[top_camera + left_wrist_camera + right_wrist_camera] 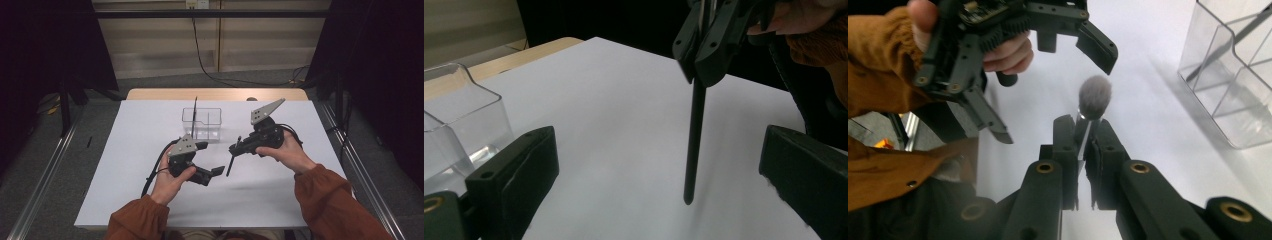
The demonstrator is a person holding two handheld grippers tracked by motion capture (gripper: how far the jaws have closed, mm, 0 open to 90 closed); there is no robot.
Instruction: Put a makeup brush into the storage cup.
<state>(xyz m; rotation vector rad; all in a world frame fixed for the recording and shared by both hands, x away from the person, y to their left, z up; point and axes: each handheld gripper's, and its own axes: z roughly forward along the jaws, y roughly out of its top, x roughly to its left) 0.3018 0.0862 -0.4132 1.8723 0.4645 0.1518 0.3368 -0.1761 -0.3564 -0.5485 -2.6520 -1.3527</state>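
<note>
Gripping a makeup brush (1094,97) near its ferrule, the right gripper (1083,135) has its jaws clamped on it; the black handle (694,145) hangs down, tip just above the white counter (125,165). Left gripper (210,157), held in the left hand (167,182), sits just beside it with jaws wide apart and nothing between them. Clear divided organizer (202,122) stands behind both, near the counter's middle, with one dark stick (194,116) upright inside.

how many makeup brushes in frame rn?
2. One brush is clamped in the right gripper above the table; one thin dark brush stands in the clear organizer. None seem hidden.
</note>
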